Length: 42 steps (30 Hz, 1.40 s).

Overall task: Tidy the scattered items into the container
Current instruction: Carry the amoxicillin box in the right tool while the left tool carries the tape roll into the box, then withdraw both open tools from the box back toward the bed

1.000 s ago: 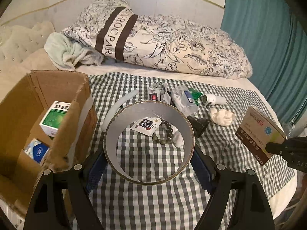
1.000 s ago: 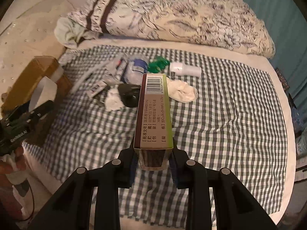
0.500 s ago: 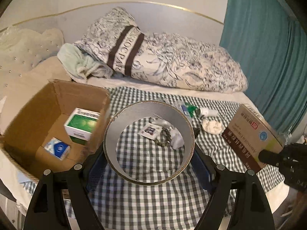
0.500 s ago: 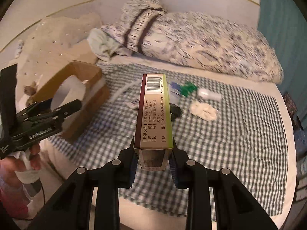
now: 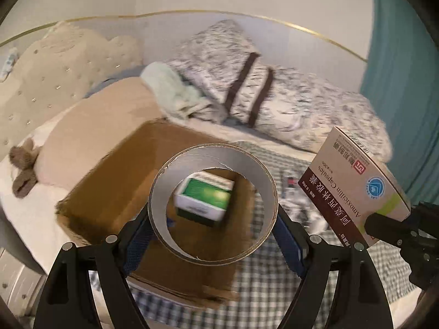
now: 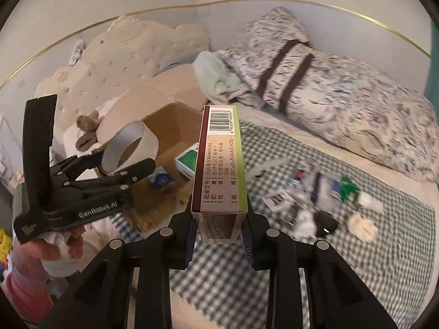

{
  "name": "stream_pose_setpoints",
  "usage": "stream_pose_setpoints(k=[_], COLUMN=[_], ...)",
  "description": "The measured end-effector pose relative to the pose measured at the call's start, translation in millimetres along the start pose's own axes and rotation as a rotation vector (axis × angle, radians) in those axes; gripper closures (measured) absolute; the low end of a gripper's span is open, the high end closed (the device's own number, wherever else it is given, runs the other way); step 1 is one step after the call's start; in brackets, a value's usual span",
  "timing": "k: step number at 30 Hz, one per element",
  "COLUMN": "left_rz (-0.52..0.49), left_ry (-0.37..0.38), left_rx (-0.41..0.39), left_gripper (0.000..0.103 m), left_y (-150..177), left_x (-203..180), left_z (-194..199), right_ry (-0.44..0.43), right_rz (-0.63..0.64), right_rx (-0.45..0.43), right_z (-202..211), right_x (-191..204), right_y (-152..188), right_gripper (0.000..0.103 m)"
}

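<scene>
At the far left, a plush toy [image 6: 87, 130] is lying on the bed by the tufted headboard [image 5: 52, 79]. Next to it, the cardboard box [image 5: 115, 181] is sitting open on the checked cloth [image 6: 274, 246], with a green carton [image 5: 204, 201] and a small blue pack [image 6: 162, 179] lying inside. The left gripper [image 5: 212, 235], held in a hand [image 6: 59, 242], is hanging over the box with its jaws spread wide, the pads pressing the outer sides of a tape roll [image 5: 212, 208]; through the roll's hole the green carton is showing. Further right, the right gripper [image 6: 219, 231] is clamping the base of a medicine box [image 6: 219, 170] between narrow jaws, holding it in the air near the box's right edge. Behind, a folded floral quilt [image 6: 329, 87] is resting against the wall. On the right, the leftover clutter is lying scattered on the cloth: a tag [image 6: 278, 198], a black lump [image 6: 325, 222], a green bit [image 6: 347, 189], a white wad [image 6: 360, 226]; motion blur is hiding their detail.
</scene>
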<state>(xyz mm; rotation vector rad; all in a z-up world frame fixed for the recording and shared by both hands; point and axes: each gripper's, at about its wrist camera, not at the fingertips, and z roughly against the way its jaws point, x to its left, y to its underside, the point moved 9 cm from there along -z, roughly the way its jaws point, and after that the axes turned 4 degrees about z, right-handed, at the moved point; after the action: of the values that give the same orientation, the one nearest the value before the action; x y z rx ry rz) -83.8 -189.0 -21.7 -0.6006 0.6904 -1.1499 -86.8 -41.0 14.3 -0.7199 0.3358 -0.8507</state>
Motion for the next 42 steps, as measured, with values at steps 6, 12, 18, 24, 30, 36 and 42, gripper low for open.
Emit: stream_pose_setpoints(k=[6, 12, 18, 24, 30, 36, 42], left_rz=[0.019, 0.05, 0.079, 0.096, 0.098, 0.117, 0.114], left_ry=[-0.06, -0.092, -0.111, -0.124, -0.105, -0.08, -0.078], left_rx=[0.022, 0.049, 0.094, 0.123, 0.105, 0.12, 0.097], left_gripper=[0.02, 0.02, 0.02, 0.01, 0.0, 0.0, 0.0], left_y=[-4, -11, -5, 2, -1, 2, 0], left_x=[33, 57, 80, 88, 81, 72, 56], left_z=[-24, -45, -68, -81, -79, -74, -57], right_ry=[-0.067, -0.113, -0.132, -0.12, -0.055, -0.042, -0.003], right_rz=[0.054, 0.071, 0.078, 0.064, 0.024, -0.041, -0.084], right_rx=[0.028, 0.072, 0.112, 0.077, -0.001, -0.005, -0.043], right_z=[-47, -90, -124, -135, -121, -111, -82], right_x=[22, 33, 42, 40, 22, 3, -24], right_y=[-24, -39, -45, -53, -60, -50, -38], right_gripper=[0.074, 0.074, 0.074, 0.029, 0.018, 0.018, 0.018])
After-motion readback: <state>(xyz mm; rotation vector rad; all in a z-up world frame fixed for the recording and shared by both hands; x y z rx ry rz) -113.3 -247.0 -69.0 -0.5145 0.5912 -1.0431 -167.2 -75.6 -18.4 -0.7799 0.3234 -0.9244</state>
